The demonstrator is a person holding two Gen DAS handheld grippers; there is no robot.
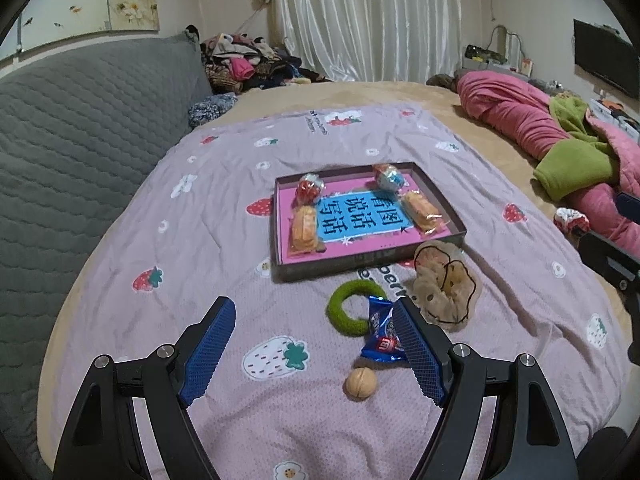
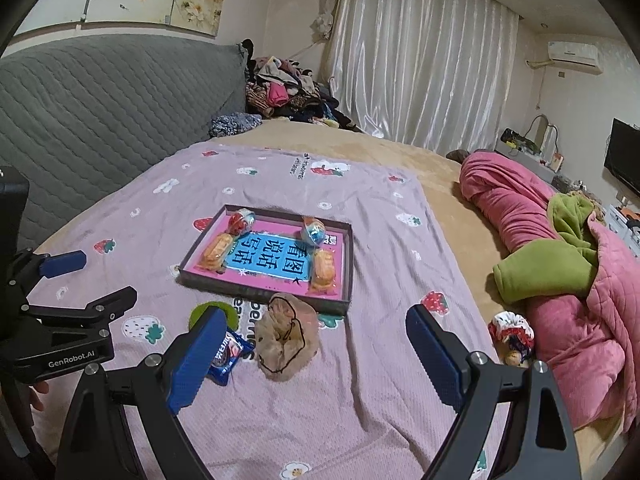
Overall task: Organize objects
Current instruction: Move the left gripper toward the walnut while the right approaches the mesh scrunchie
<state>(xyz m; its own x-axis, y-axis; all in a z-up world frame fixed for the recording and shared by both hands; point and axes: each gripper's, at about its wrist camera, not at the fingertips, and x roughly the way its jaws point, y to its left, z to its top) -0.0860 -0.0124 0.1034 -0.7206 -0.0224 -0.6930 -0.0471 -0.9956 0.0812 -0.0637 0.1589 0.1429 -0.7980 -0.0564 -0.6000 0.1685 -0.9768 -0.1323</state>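
We worked over a bed with a lilac sheet spread on it. On the sheet lay a shallow tray holding two wrapped cakes and two round sweets. Just before its near wall sat a brown scrunchie, a green ring, a blue packet and a walnut. Our left gripper hung above the packet, jaws wide, empty; our right gripper gaped likewise near the scrunchie.
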